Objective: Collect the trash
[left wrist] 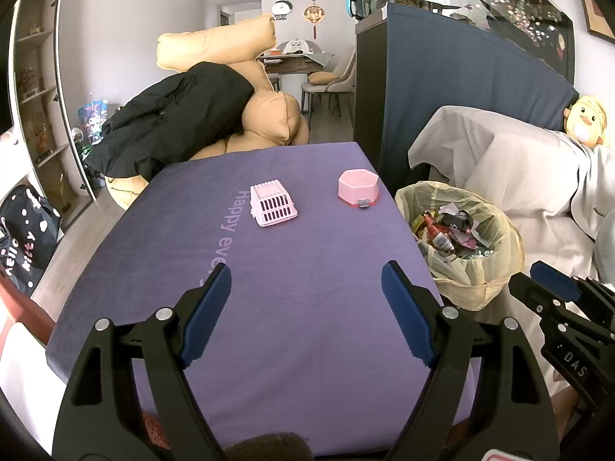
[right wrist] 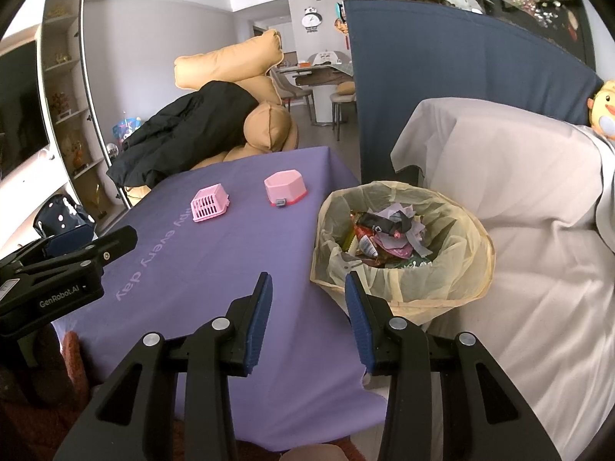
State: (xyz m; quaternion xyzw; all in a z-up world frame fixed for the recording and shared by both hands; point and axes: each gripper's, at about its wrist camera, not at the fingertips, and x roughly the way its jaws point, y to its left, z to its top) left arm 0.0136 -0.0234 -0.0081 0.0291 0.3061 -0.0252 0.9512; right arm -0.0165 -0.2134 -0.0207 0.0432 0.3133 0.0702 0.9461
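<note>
A: What is the biggest thing here?

B: The worktop, with a purple cloth on it. Beside it, on the right, is a couch under a grey sheet.

A: Where is the trash?

B: In the trash bin with the yellow bag. It stands between the worktop and the couch. The wrappers and paper scraps are piled inside.

A: What sits on the cloth?

B: A pink basket turned upside down, and near it a pink six-sided box. They are apart.

A: And the grippers?

B: The left gripper is wide open and holds nothing. The right gripper is about half open, with nothing in it, just in front of the bin.
</note>
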